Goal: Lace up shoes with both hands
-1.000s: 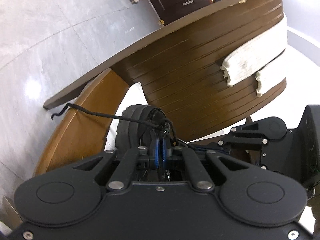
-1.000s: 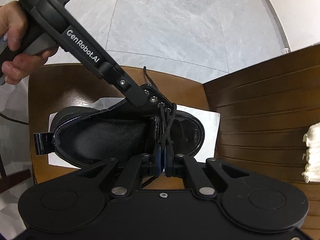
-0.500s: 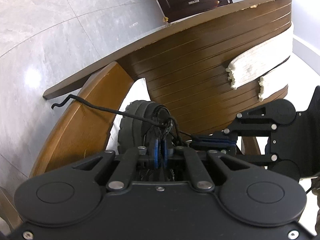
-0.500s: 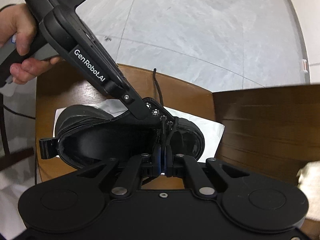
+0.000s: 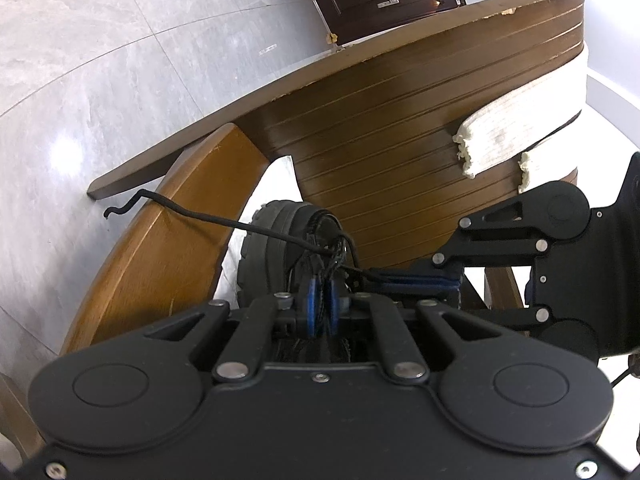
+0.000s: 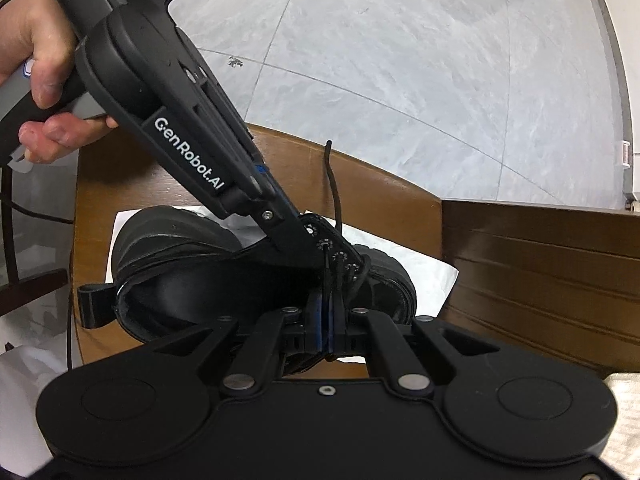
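Closer in than a second ago, the right gripper (image 5: 356, 274) now fills more of the left wrist view, its fingers pressed together on the black lace (image 6: 335, 276) by the eyelets; the left gripper (image 6: 316, 252) has just been easing its jaws apart, a narrow gap with lace strands between the blue pads (image 5: 311, 307); only the right view shows the hand (image 6: 38, 80) and the open black boot (image 6: 168, 276) on white paper (image 6: 424, 280) atop the wooden stool (image 6: 384, 184); only the left view shows the free lace end (image 5: 168, 204) trailing over the stool's edge.
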Motion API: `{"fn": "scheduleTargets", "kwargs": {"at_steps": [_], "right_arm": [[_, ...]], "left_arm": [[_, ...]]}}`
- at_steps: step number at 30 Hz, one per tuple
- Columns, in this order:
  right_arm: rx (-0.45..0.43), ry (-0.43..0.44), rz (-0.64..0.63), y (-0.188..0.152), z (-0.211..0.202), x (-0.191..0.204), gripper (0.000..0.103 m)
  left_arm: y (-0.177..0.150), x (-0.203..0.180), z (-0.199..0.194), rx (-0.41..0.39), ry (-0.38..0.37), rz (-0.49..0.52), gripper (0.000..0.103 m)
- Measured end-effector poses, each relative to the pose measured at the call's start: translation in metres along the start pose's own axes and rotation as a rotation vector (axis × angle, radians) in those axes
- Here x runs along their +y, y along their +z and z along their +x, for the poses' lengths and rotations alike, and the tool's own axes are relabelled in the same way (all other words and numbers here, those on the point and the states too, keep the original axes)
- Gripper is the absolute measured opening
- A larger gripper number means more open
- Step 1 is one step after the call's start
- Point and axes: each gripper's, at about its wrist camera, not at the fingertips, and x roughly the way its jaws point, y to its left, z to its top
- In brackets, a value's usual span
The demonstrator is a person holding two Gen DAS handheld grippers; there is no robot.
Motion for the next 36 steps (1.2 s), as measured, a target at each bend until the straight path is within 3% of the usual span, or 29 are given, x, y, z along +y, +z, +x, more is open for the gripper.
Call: {"fn": "scheduleTargets", "kwargs": {"at_steps": [7, 11, 14, 16, 17, 21, 23, 30, 34, 36], "right_arm": [[0.011, 0.006, -0.019, 0.006, 0.007, -0.003, 0.003], [0.013, 0.015, -0.03, 0.012, 0.008, -0.004, 0.003], [0.013, 0.026, -0.04, 0.014, 0.008, -0.005, 0.003], [0.011, 0.027, -0.049, 0.012, 0.006, -0.006, 0.003], [0.008, 0.027, -0.05, 0.011, 0.005, -0.006, 0.003], [0.0, 0.032, -0.046, 0.007, 0.004, -0.011, 0.003], [-0.001, 0.033, -0.047, 0.005, 0.004, -0.012, 0.003], [-0.007, 0.034, -0.053, 0.004, 0.002, -0.007, 0.003], [-0.008, 0.033, -0.055, 0.004, 0.003, -0.007, 0.003], [-0.006, 0.032, -0.058, 0.005, 0.004, -0.007, 0.003]], "left_arm": [[0.0, -0.002, -0.004, 0.009, -0.005, 0.016, 0.01], [0.006, -0.015, -0.011, 0.062, -0.033, 0.113, 0.015], [0.013, -0.035, -0.037, 0.0, 0.014, 0.335, 0.022], [0.009, -0.051, -0.054, -0.118, 0.213, 0.576, 0.023], [0.004, -0.055, -0.052, -0.141, 0.272, 0.653, 0.023], [-0.016, -0.07, -0.031, -0.151, 0.355, 0.88, 0.023], [-0.036, -0.08, -0.016, -0.142, 0.383, 1.072, 0.023], [-0.076, -0.082, 0.024, -0.079, 0.498, 1.435, 0.023], [-0.09, -0.081, 0.039, -0.092, 0.534, 1.572, 0.023], [-0.091, -0.08, 0.041, -0.103, 0.545, 1.594, 0.023]]}}
